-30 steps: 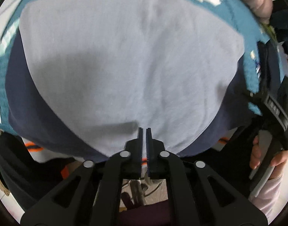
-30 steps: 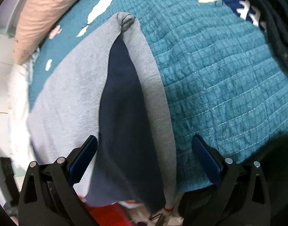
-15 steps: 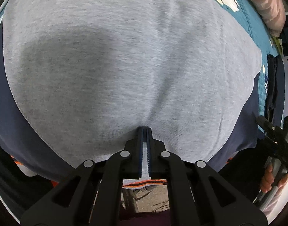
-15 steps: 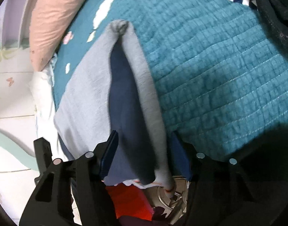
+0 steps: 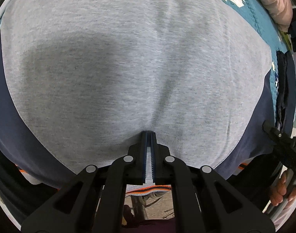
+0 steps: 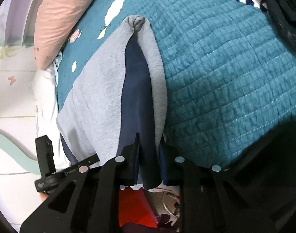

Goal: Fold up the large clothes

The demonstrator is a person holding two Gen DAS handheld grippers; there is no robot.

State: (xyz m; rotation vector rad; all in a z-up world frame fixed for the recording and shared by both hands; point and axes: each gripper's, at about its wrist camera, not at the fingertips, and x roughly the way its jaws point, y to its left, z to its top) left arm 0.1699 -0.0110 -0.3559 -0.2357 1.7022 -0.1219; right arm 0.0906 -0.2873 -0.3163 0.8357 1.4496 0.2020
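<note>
The grey and navy sweatshirt (image 5: 128,68) lies on the teal quilt (image 6: 225,68) of a bed, its near hem at the edge. It looks soft, thick and limp, best gripped through bunched hem. The left tongs (image 5: 148,136) pinch grey fabric. The right tongs (image 6: 148,136) have just been closing and pinch a navy fold. No containers show.

Even, diffuse light; both fisheye views bow strongly toward dark circular rims. A soft shadow crosses the grey garment (image 5: 128,68); another darkens the teal quilt (image 6: 235,77) lower right. Focus mostly sharp.
</note>
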